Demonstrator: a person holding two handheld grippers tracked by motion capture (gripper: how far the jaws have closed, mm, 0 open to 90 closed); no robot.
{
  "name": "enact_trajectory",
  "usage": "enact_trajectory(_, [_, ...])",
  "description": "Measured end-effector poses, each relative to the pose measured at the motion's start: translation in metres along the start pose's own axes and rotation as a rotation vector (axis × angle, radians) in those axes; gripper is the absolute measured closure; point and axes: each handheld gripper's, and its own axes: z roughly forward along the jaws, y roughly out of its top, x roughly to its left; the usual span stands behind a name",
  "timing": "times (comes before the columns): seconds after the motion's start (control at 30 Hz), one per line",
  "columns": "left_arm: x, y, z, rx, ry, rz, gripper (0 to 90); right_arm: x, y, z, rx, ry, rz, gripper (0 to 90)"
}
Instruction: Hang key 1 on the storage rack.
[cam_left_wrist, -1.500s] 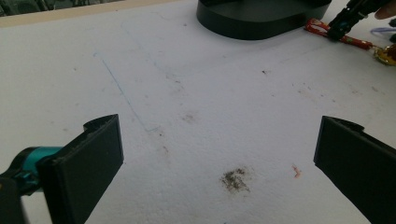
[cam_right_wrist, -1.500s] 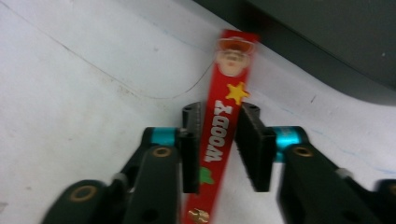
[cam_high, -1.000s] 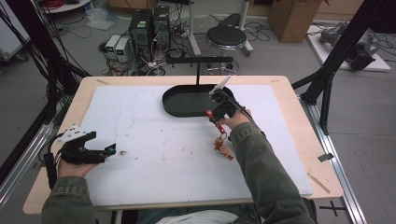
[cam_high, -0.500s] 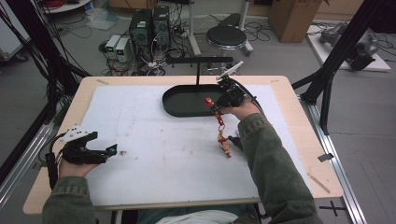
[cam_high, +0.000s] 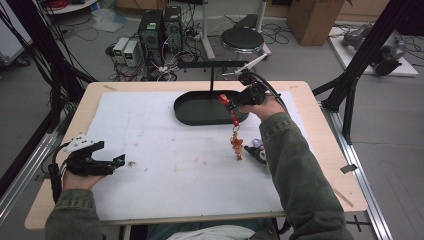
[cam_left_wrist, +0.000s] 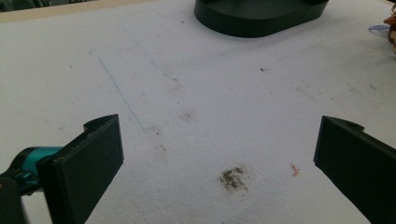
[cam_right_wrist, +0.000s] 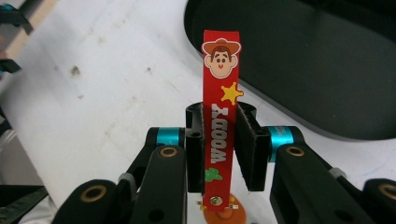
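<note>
The right gripper (cam_high: 239, 97) clamps the red strap (cam_right_wrist: 219, 126), which hangs down beside the stand (cam_high: 212, 65); the left gripper (cam_high: 112, 162), jaws apart, is far off.

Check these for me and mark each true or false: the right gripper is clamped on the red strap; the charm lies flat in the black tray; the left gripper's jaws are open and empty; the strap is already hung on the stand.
1. True: the right gripper is shut on the red strap.
2. False: the charm dangles below the strap, over the white mat, not in the black tray.
3. True: the left gripper is open with nothing between its jaws.
4. False: the strap is not on the stand.
</note>
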Motion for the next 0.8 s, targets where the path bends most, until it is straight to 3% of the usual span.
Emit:
enact_trajectory(0.2, [0.0,0.0,0.0,0.001,0.0,0.001,1.9,0.009,0.012,-0.017,-0.033,0.019,-0.029,75.2])
enact_trajectory(0.47, [0.0,0.0,0.0,0.0,-0.002,-0.001,1.9,0.018,0.036,-0.037,-0.053,-0.004,-0.052,75.1])
enact_trajectory(0.8, [0.001,0.0,0.001,0.003,-0.003,-0.005,2.0,0.013,0.055,-0.046,-0.059,-0.005,-0.035,75.1])
